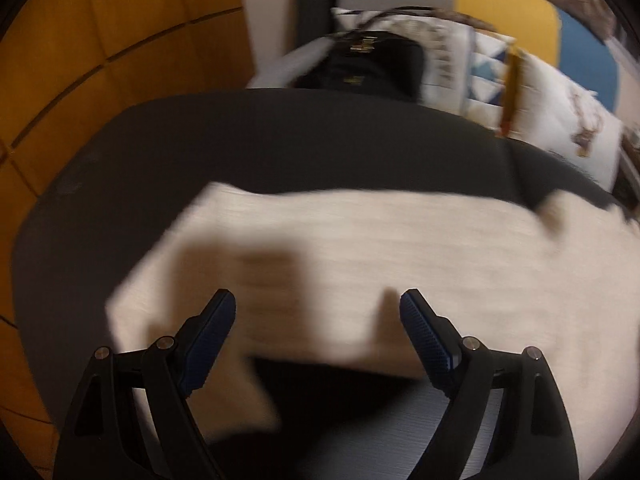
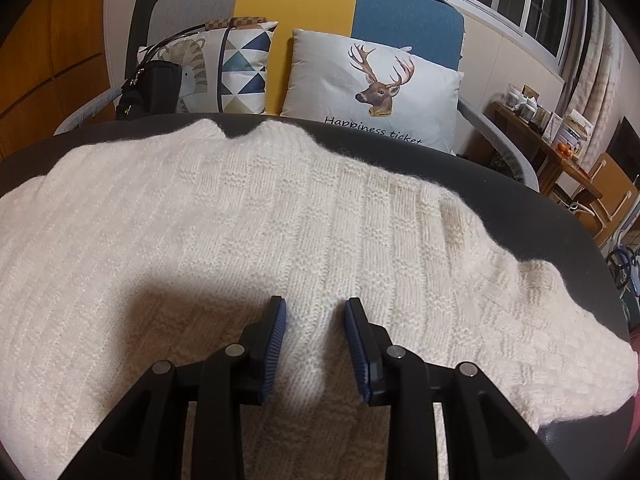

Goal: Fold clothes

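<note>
Room: one sofa (image 2: 400, 12) in grey, yellow and blue panels, behind one dark round table (image 2: 520, 216). On the table I saw one cream knitted sweater (image 2: 240, 220), spread flat, long axis running left to right, one sleeve trailing right. Two cushions (image 2: 376, 88), one black bag (image 2: 150, 88). My left gripper (image 1: 318, 304) stood released above the sweater; my right gripper (image 2: 316, 316) was parted, a knit fold between its pads, unpinched.

A cream ribbed-knit sweater (image 2: 248, 216) lies on a dark grey table (image 2: 520, 208), before a grey-yellow-blue sofa (image 2: 400, 12).
</note>
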